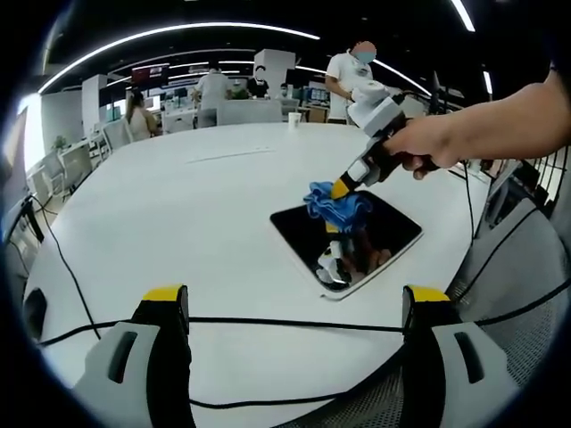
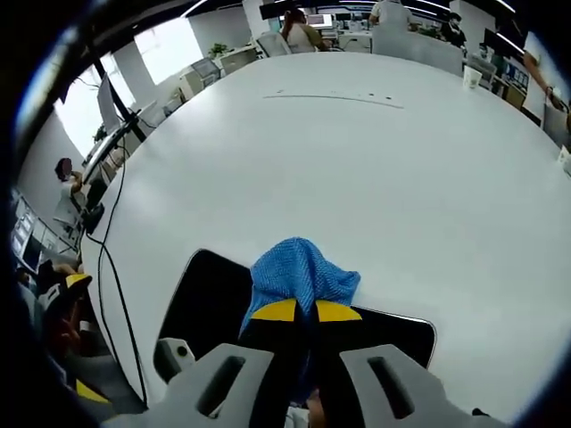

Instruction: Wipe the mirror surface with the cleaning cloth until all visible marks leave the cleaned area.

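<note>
A dark rectangular mirror [image 1: 299,227] lies flat on the white table [image 1: 178,205], near its right edge. In the left gripper view a hand brings my right gripper [image 1: 342,189] in from the right. It is shut on a bunched blue cleaning cloth [image 1: 335,205] that rests on the mirror's far part. My left gripper [image 1: 294,299] is held wide open, short of the mirror and holding nothing. In the right gripper view the right gripper [image 2: 307,310] pinches the cloth [image 2: 299,267] over the mirror [image 2: 205,303], pressing it against the glass.
Black cables [image 1: 268,323] cross the table in front of the left gripper. A paper cup [image 1: 294,119] stands at the far side. People, desks and chairs line the room behind. The table edge curves close by the mirror's right.
</note>
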### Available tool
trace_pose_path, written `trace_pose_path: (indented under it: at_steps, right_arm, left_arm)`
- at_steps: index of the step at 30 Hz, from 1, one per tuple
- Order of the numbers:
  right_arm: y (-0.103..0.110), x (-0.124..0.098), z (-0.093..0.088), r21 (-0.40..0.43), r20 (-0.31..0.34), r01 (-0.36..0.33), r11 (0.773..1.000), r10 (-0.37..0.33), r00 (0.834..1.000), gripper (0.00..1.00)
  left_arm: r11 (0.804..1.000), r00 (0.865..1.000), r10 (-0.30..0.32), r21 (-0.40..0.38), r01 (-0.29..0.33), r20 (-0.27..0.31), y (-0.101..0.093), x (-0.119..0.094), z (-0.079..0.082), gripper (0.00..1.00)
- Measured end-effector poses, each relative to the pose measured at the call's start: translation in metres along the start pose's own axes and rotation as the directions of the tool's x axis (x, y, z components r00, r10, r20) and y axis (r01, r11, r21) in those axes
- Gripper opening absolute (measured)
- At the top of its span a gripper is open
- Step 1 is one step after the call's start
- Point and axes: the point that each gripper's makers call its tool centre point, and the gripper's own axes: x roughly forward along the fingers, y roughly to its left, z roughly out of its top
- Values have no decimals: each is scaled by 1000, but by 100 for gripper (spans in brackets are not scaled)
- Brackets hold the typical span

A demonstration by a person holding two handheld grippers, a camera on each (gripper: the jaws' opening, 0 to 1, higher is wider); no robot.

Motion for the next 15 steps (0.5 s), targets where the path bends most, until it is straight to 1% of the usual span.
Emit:
trace_pose_path:
  at_steps: [15]
  right_arm:
    - [-14,-4,-2,3,-4,19,1000,-19,1000,0]
  left_arm:
    - [1000,1000,12,1,-12,1,2,-1,0,99]
